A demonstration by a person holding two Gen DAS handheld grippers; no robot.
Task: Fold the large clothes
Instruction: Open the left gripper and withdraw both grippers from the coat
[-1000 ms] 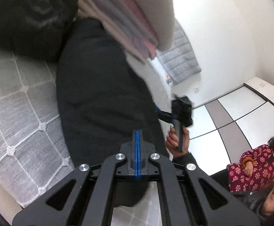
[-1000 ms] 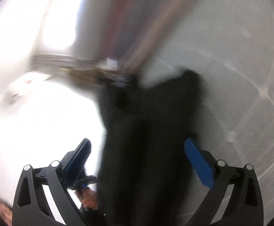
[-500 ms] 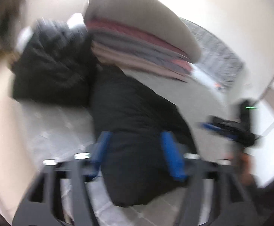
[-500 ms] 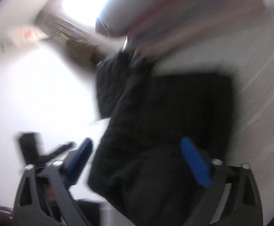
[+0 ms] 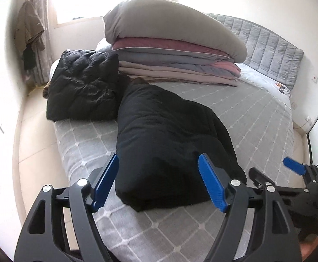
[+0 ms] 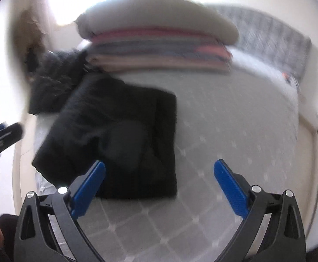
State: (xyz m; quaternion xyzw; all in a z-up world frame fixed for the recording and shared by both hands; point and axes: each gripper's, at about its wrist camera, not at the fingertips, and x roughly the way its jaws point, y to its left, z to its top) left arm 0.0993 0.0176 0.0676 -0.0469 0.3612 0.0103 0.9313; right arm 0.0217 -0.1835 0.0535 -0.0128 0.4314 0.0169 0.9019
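Black padded garment point(image 5: 169, 144), folded into a thick soft bundle, lies on the grey quilted bed cover point(image 5: 257, 113), close to the near left corner of the bed. No fingers touch it. The left gripper point(image 5: 159, 181) hangs above and in front of it with its blue fingers point(image 5: 211, 185) spread wide; they have just been opening, and the bundle only shows between them from behind, it is not held. The right gripper point(image 6: 159, 187) also has its fingers spread, with only bed cover and the edge of the bundle seen between them.

I think the fold itself is the first risk. The padding looks springy, so the top layer may lift and open again because nothing presses on it. The near end of the bundle bulges, and this would make it roll or slump sideways.

The second risk is the edge. The bundle sits close to the left side of the bed, so a push from the right could slide it off to the floor.

Behind it a black shiny quilted puffer jacket point(image 5: 82, 85) lies almost touching, and a tall stack of folded blankets with a grey pillow on top point(image 5: 172, 50) stands near. A careless move toward them could catch the jacket or lean on the stack.
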